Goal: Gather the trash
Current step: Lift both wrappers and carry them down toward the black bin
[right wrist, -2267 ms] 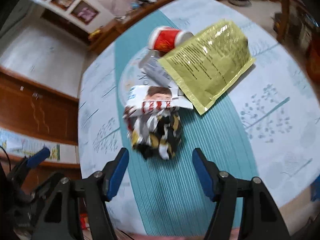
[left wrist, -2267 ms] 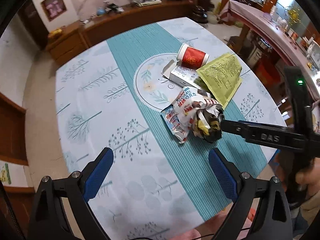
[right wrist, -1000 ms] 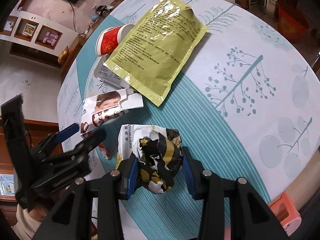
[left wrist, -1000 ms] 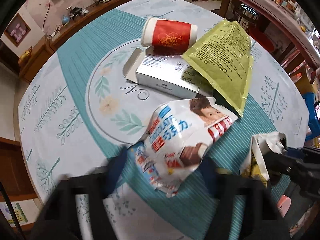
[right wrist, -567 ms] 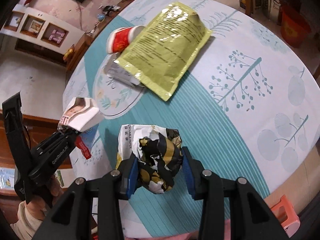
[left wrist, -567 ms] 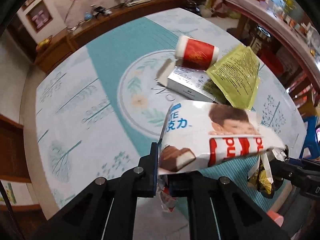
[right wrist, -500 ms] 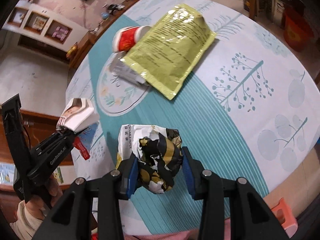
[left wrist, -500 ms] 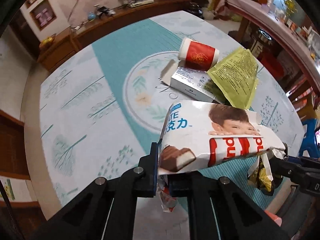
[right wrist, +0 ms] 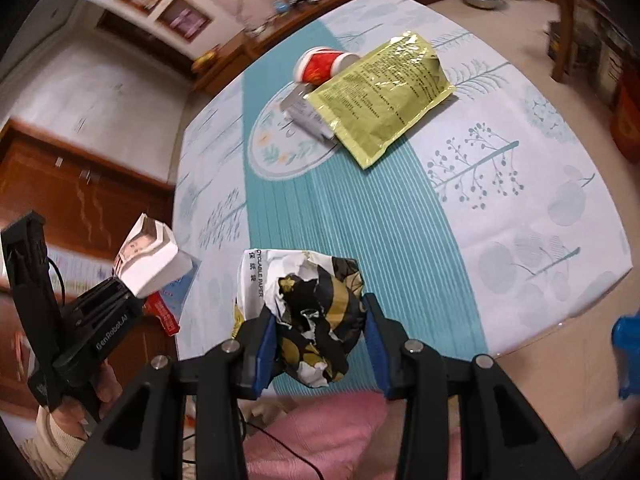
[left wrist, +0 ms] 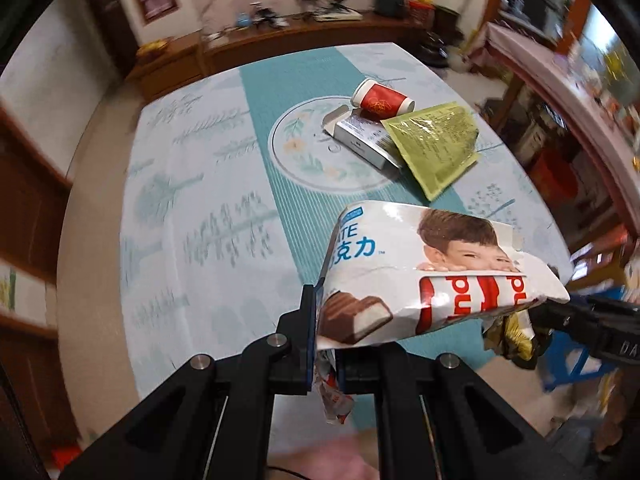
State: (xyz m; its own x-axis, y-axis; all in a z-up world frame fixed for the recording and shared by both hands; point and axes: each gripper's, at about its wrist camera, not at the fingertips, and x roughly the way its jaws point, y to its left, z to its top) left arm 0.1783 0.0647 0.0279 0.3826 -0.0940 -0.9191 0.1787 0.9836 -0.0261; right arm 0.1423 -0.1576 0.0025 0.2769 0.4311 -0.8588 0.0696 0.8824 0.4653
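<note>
My left gripper is shut on a white chocolate wrapper printed with a face, held up above the table's near edge. The same wrapper and the left gripper show at the left of the right wrist view. My right gripper is shut on a crumpled black, gold and white paper ball, lifted off the table. That ball peeks out at the right of the left wrist view. Still on the table lie a red paper cup, a silver box and a yellow-green pouch.
The table wears a pale cloth with a teal runner. A wooden sideboard stands behind it and a wooden counter runs along the right. A blue stool sits by the table's near right corner. Pink clothing lies below the grippers.
My left gripper closed on the chocolate wrapper and lifted it off the table, pulling back. My right gripper, holding the crumpled ball, also rose and drew back.
</note>
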